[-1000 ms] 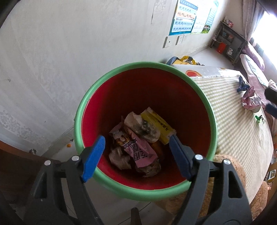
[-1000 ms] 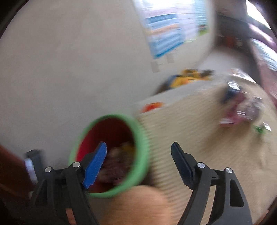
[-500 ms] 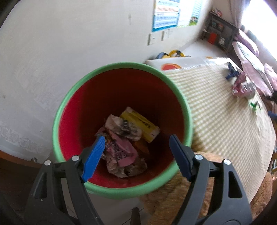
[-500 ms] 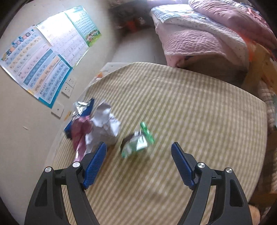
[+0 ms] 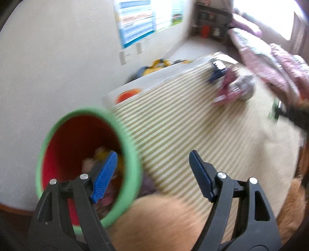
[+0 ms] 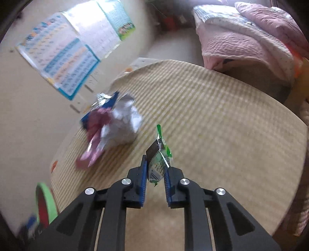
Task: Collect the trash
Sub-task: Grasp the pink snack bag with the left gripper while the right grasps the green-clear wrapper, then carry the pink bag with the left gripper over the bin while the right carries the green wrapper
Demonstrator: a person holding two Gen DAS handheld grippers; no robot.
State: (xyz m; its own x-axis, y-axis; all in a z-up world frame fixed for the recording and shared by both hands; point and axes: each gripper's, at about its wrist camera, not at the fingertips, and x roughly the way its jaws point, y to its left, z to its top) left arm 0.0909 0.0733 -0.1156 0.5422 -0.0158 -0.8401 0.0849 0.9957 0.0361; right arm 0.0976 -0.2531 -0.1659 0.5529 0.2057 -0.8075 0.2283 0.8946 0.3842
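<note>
The red bin with green rim (image 5: 123,139) stands at the left edge of the striped surface (image 5: 173,135), with trash inside. The left tongs (image 5: 152,173) are spread and hold nothing. On the surface lies a crumpled wrapper pile (image 6: 115,123). Right of it, the right tongs (image 6: 155,173) pinch a green wrapper (image 6: 159,158), which stands up between the blue pads (image 6: 143,179).

Beige wall (image 6: 23,100) with blue-edged posters (image 6: 63,63), striped table covering (image 6: 212,115), pink quilted bedding (image 6: 251,38), bright window (image 5: 260,17)
</note>
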